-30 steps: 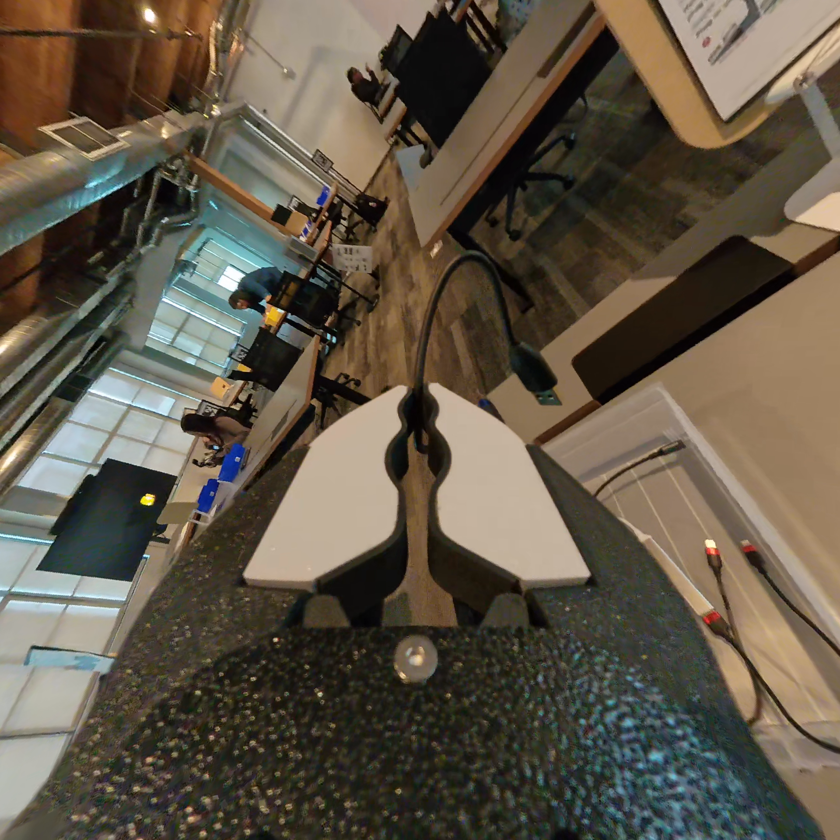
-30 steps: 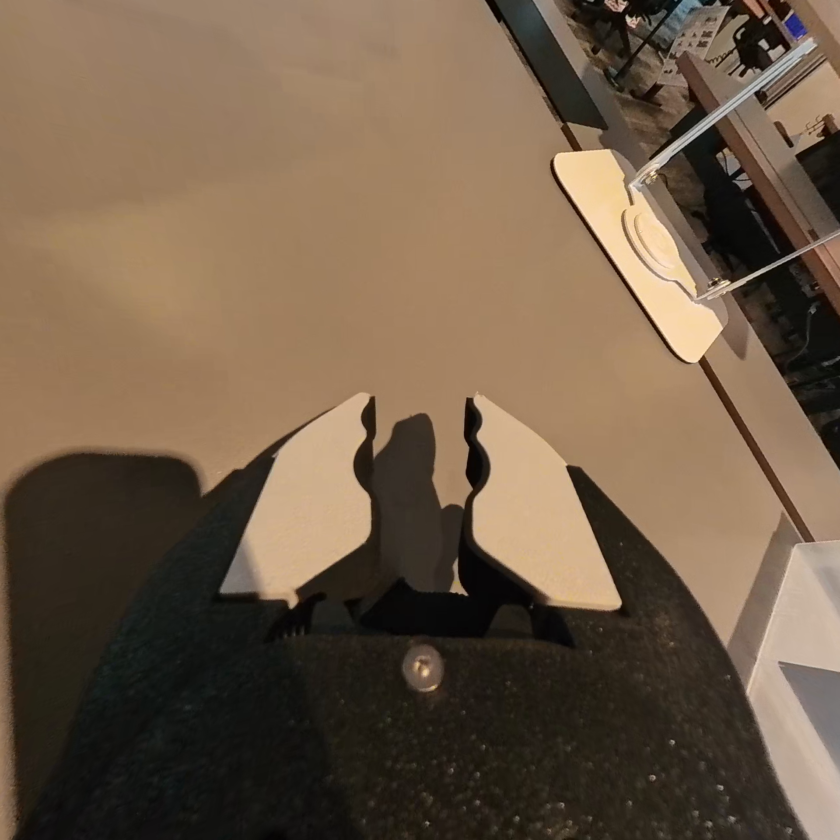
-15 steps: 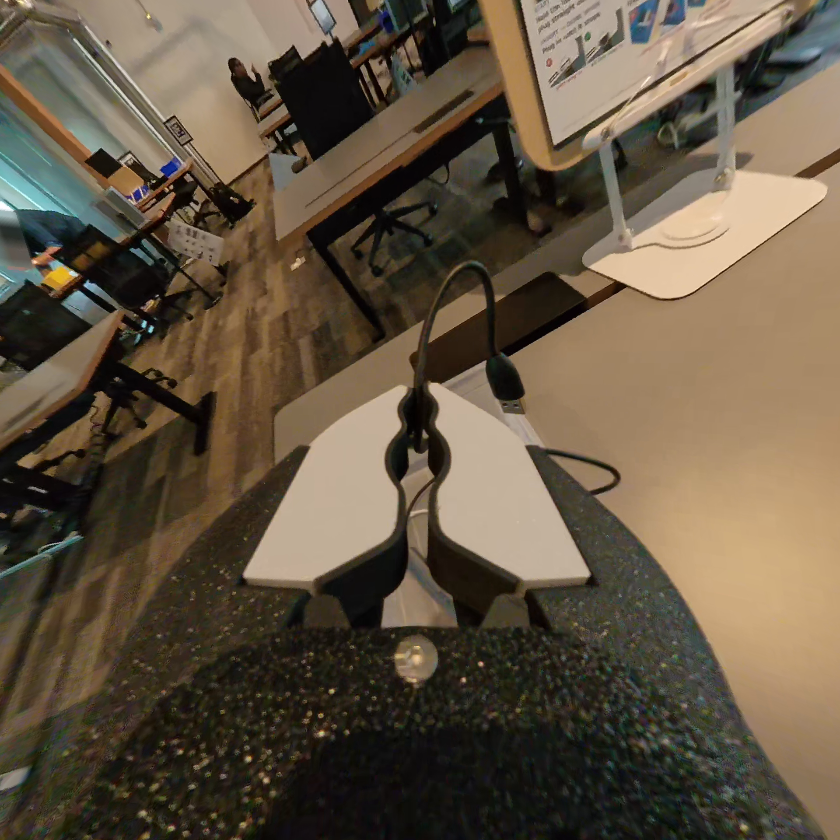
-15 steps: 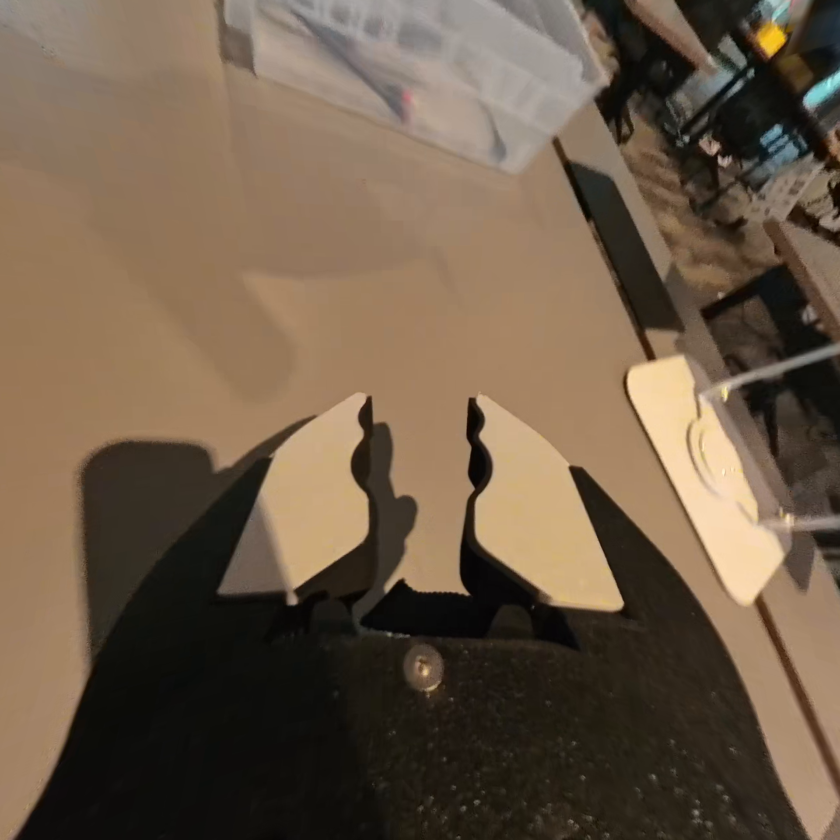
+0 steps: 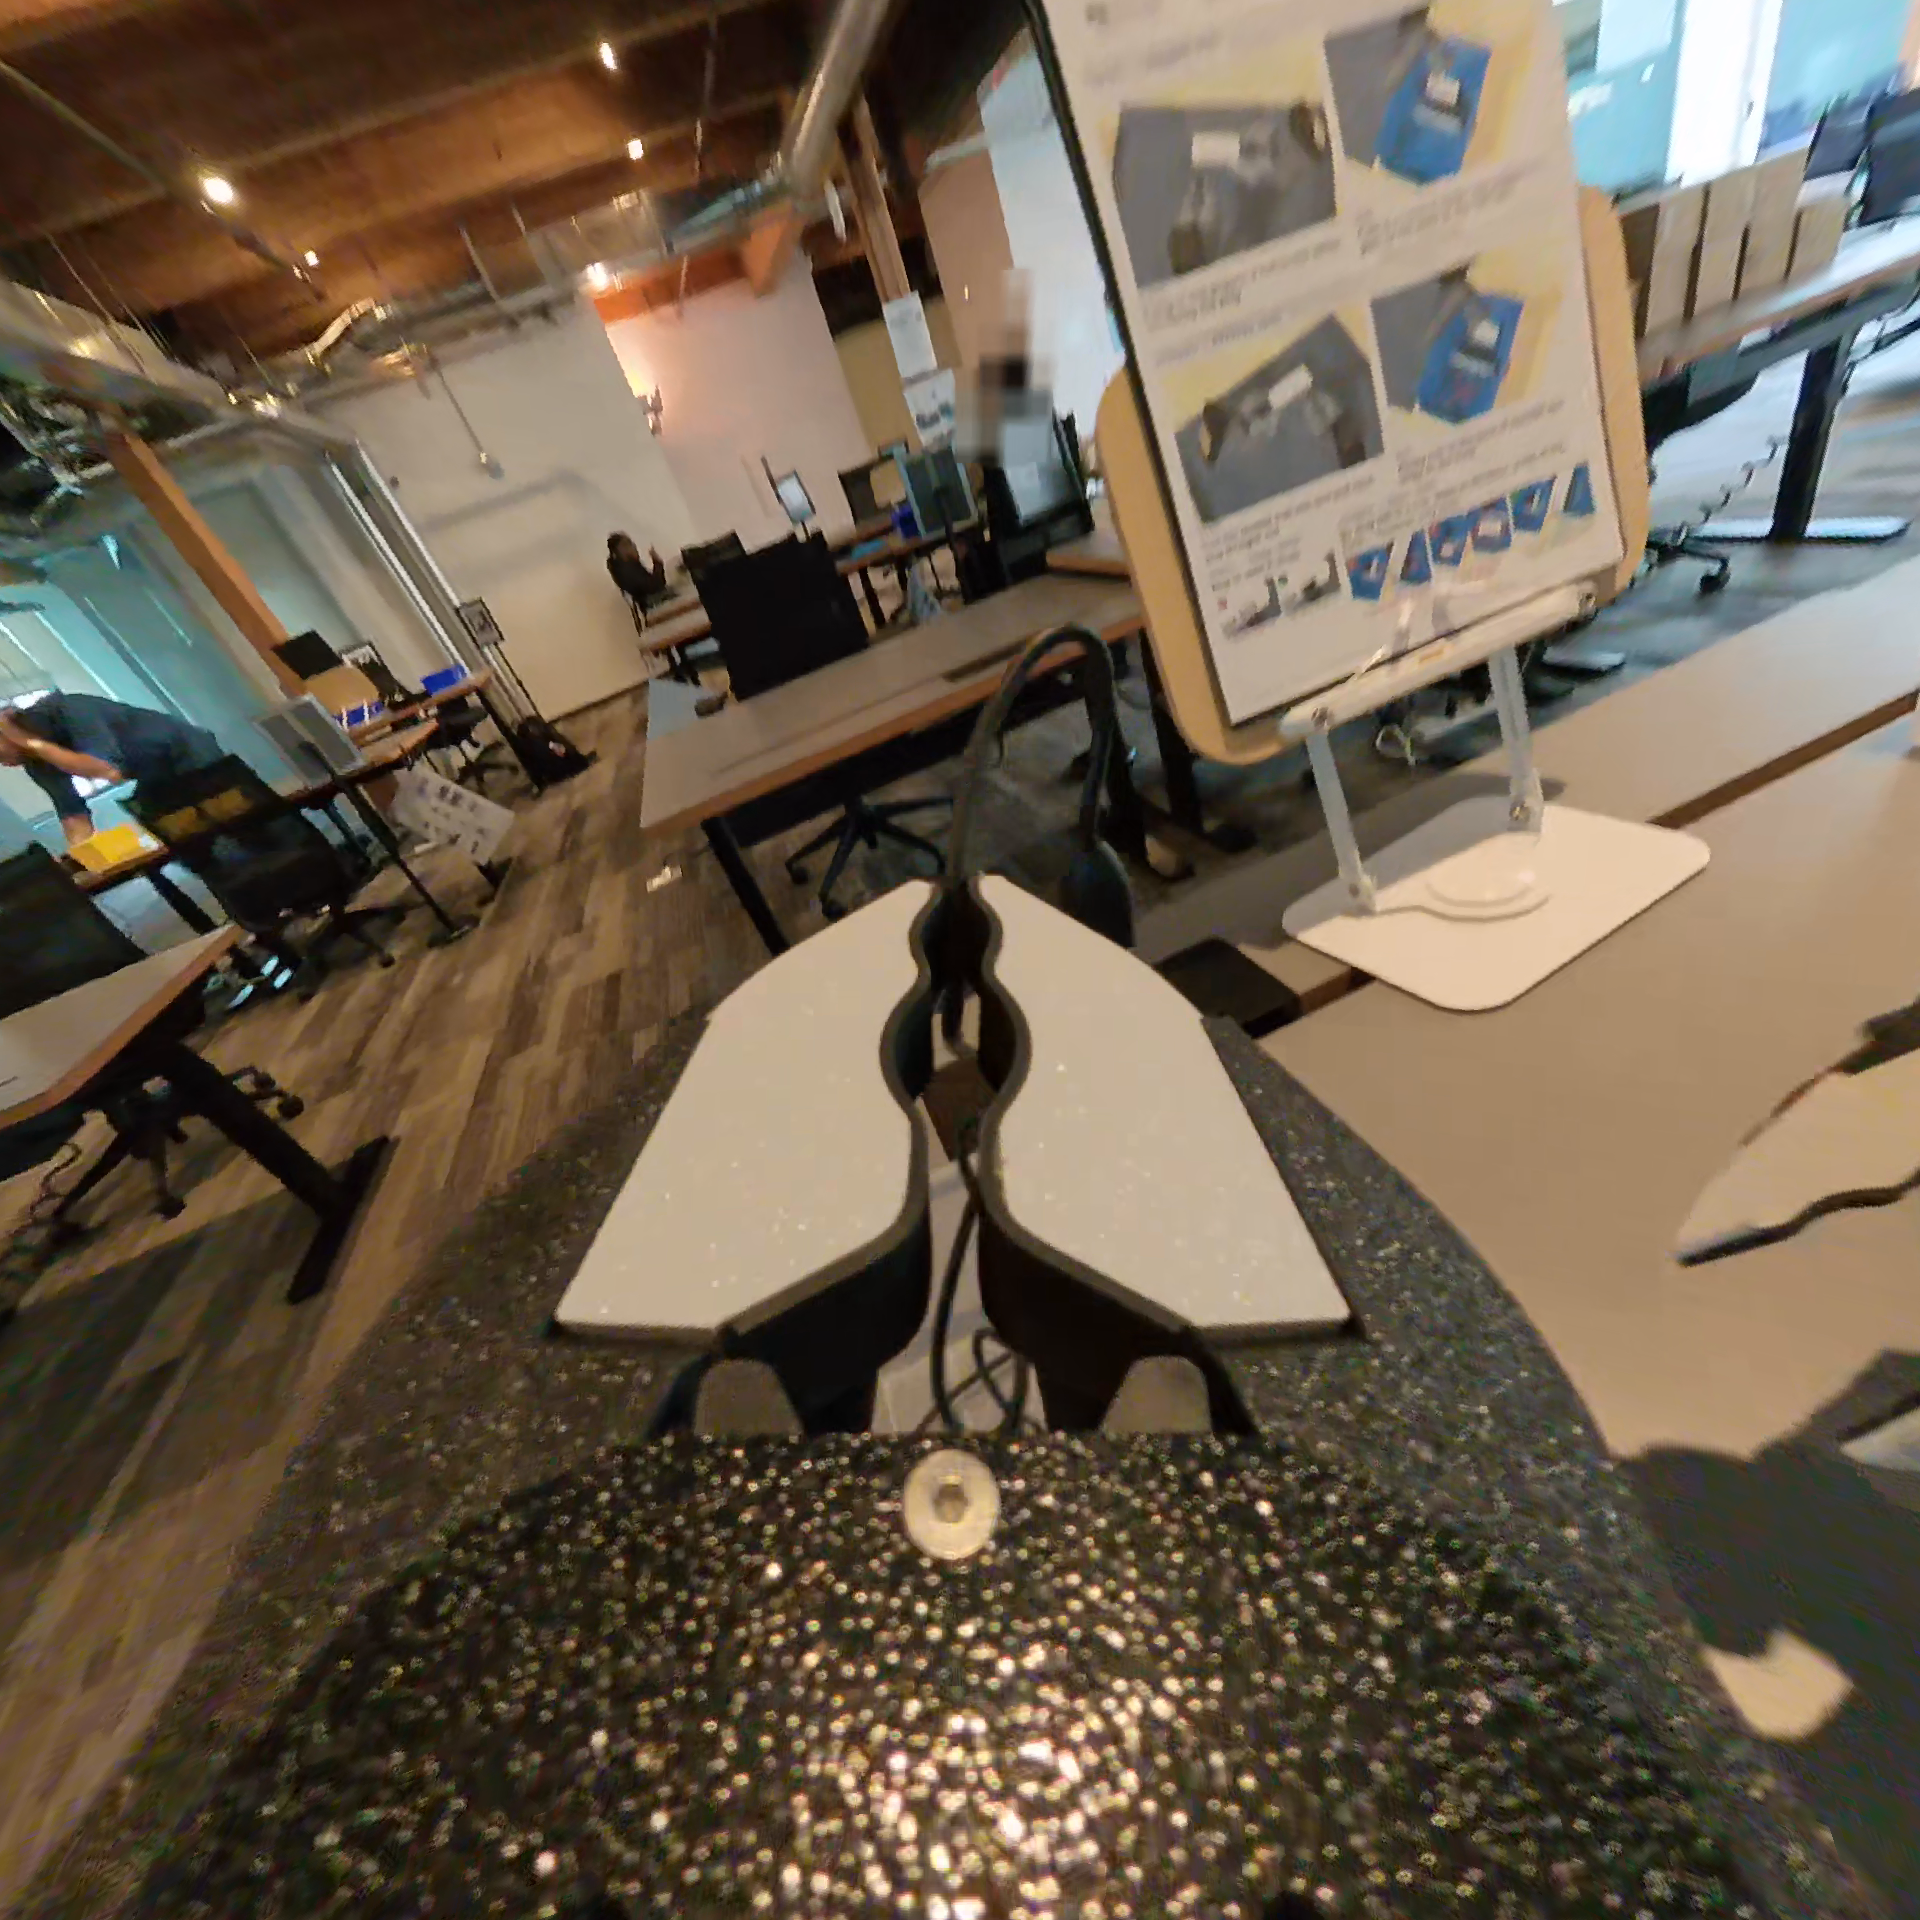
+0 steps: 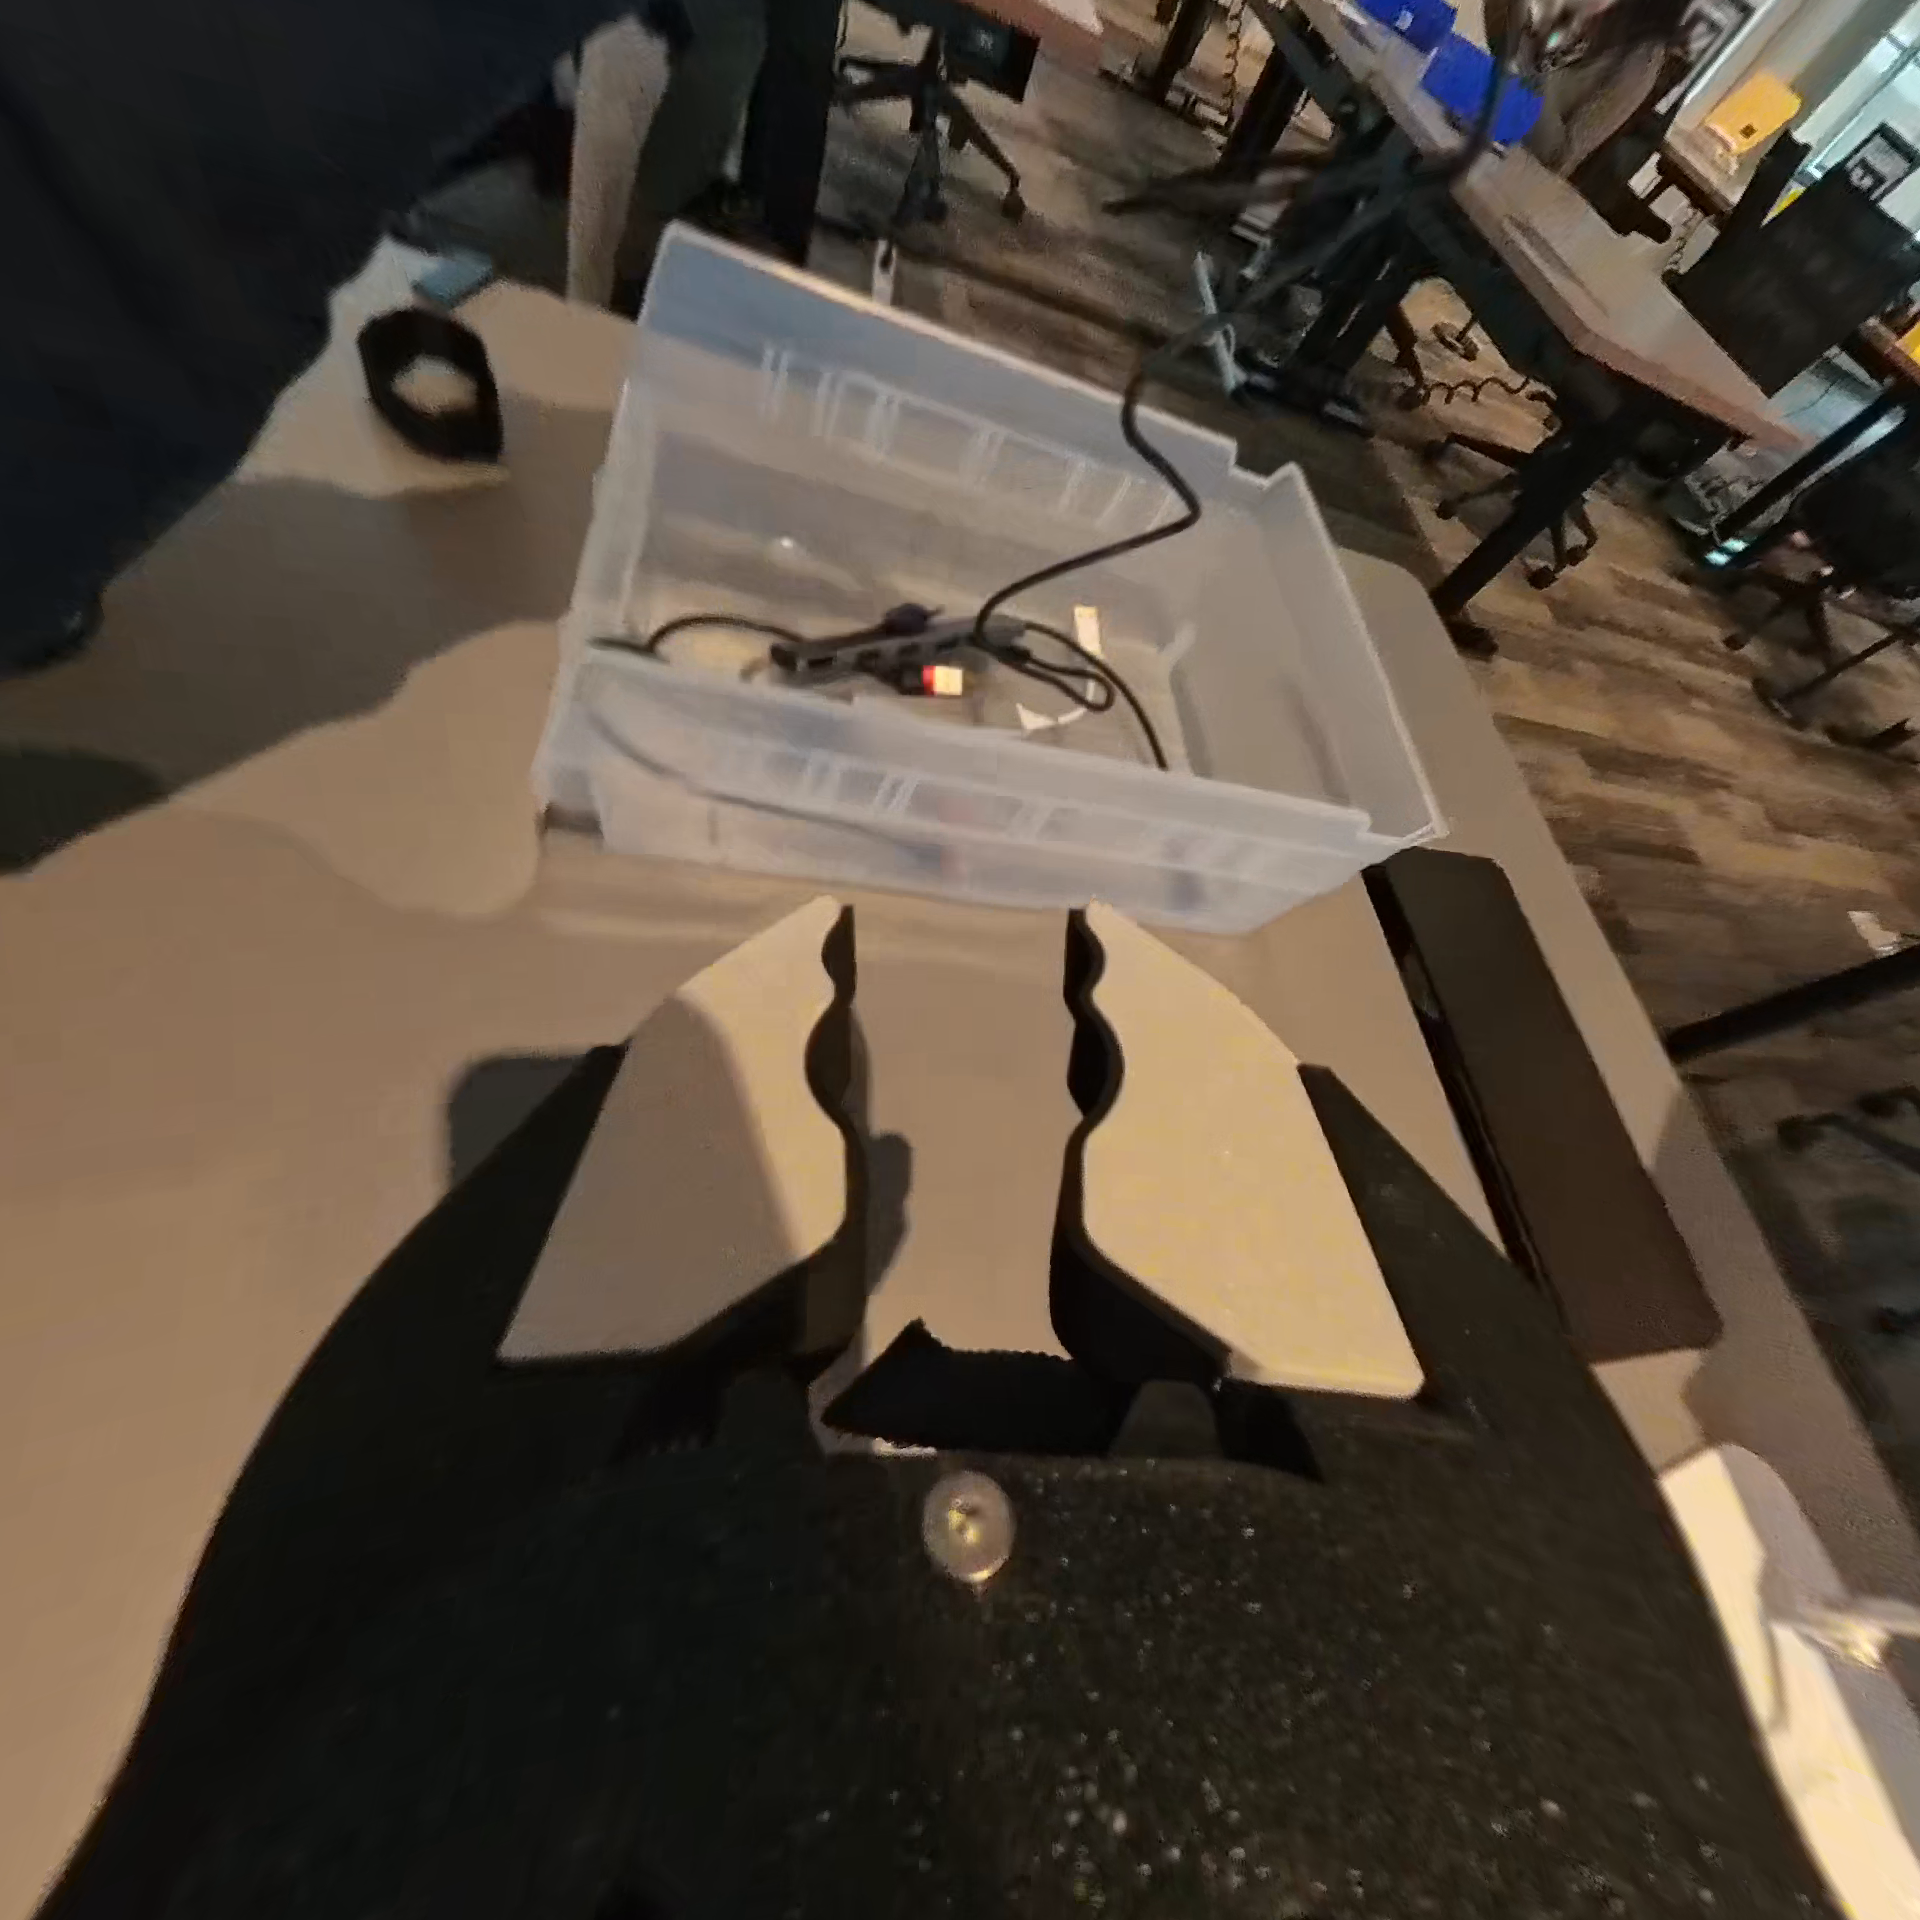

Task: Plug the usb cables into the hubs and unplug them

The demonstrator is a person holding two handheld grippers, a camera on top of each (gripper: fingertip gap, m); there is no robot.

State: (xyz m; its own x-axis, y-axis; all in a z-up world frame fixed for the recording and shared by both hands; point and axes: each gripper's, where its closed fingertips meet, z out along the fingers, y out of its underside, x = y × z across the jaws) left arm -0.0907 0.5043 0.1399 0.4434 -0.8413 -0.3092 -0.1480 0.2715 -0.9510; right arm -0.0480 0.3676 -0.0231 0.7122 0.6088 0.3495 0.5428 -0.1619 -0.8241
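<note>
The left gripper (image 5: 961, 914) is raised above the desk (image 5: 1558, 1091), its jaws clenched on a black USB cable (image 5: 1039, 665) that arches up and over, its plug hanging just past the fingertips. The right gripper (image 6: 961, 935) hovers low over the desk with jaws released and nothing between them, pointing at a clear plastic bin (image 6: 1299, 665). Inside the bin lie a grey hub (image 6: 883, 644), a red-tipped plug (image 6: 935, 681) and loose black leads, while an instruction board (image 5: 1351, 343) on a white stand carries print too blurred to read.
</note>
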